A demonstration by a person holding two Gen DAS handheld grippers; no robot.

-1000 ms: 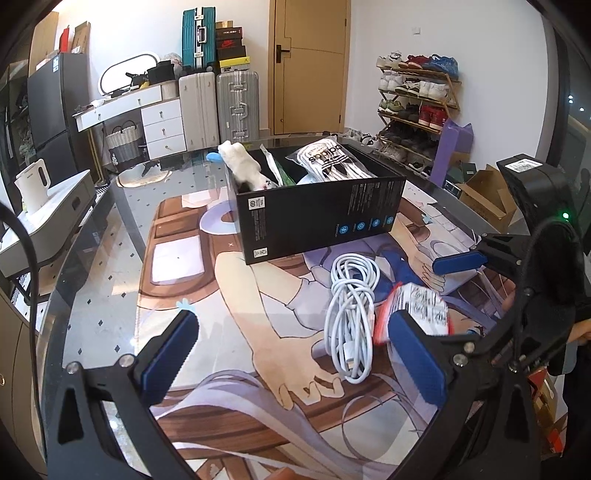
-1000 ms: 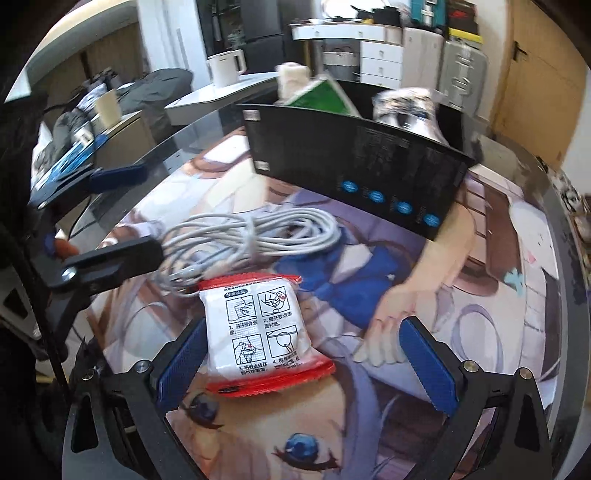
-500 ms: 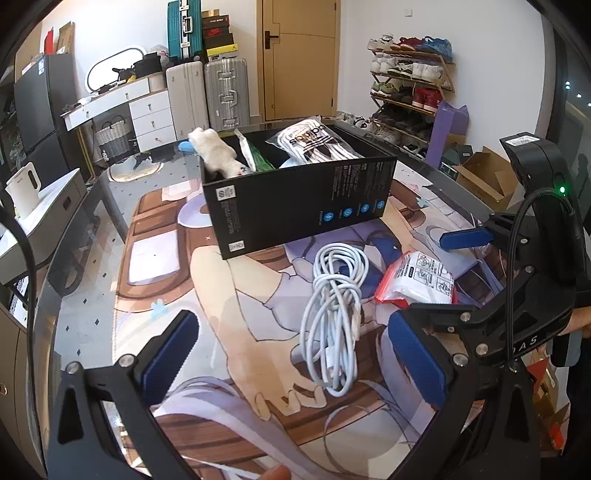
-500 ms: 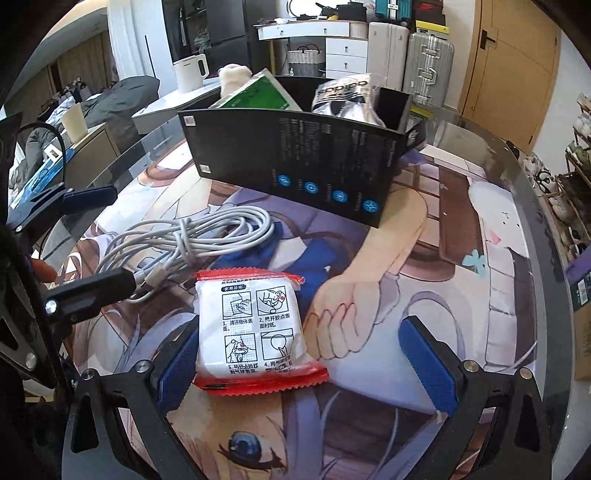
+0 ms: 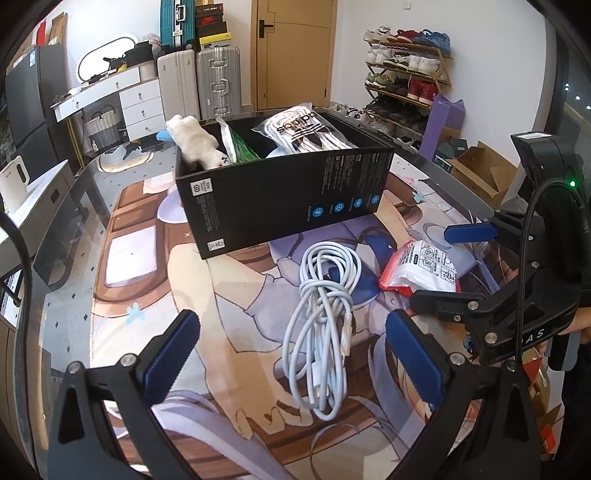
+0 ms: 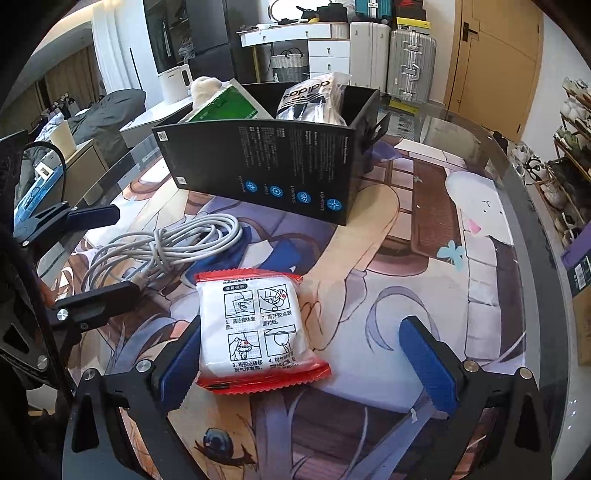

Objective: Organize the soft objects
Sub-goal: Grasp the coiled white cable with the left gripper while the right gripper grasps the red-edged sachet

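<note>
Glass table (image 6: 546, 236) carries printed mat (image 6: 436, 295); suitcases (image 5: 218, 81) behind.

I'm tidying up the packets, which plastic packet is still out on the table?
The red-edged white packet, lying on the mat between the right gripper's fingers. The green one and the Adidas one are already in the black box.

White walls; wooden door (image 5: 295, 55) at the back. Two silver suitcases (image 5: 197, 83) stand left of it, a teal case (image 5: 179, 16) and stacked boxes on top. White drawer unit (image 5: 142, 105) with an oval mirror (image 5: 103, 59) above, a woven basket (image 5: 103, 125) beside. Shoe rack (image 5: 406, 74) along the right wall, cardboard box (image 5: 480, 168) on the floor near it. Dark fridge (image 5: 27, 96) far left. Bright daylight.
</note>
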